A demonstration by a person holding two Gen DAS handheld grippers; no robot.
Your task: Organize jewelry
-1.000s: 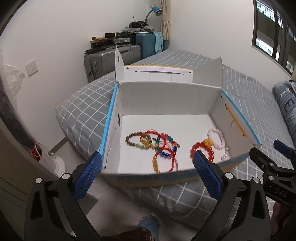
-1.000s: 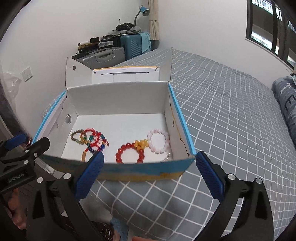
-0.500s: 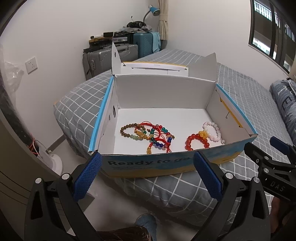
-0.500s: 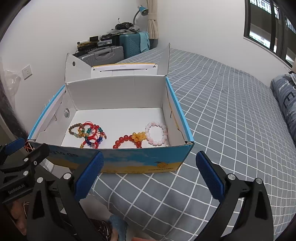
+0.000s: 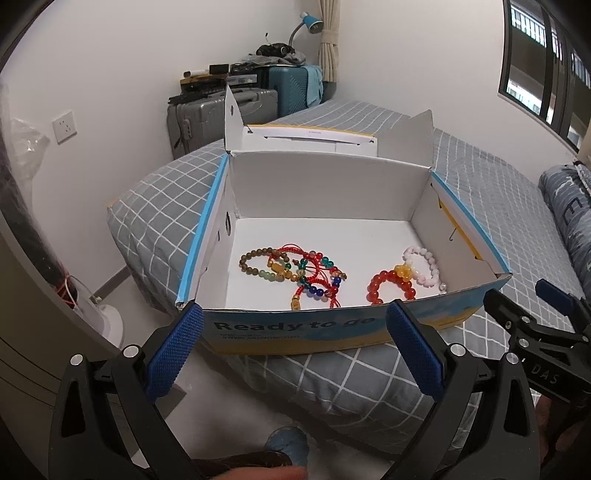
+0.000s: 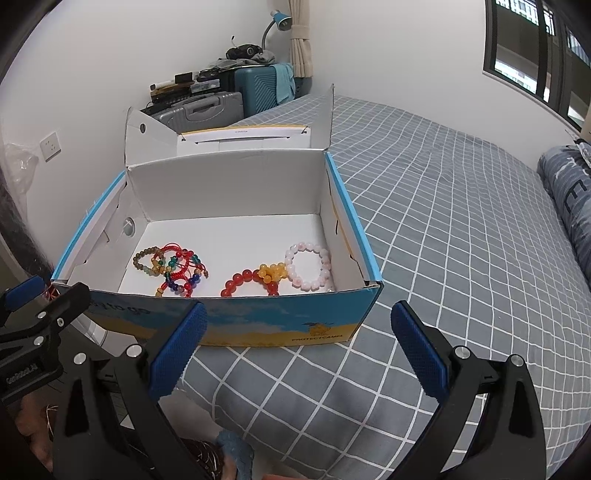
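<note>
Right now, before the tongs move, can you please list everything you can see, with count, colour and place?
cardboard box: one, blue and yellow outside, white inside, open, on the bed corner
bead bracelets: tangled bunch, brown, red and mixed colours, box floor, left
red-orange bracelet: one, box floor, right
pink bracelet: one, touching the red-orange one
bed: one, grey checked cover
suitcases: two, grey and teal, by the wall
desk lamp: one, blue
left tongs: open
right tongs: open
</note>
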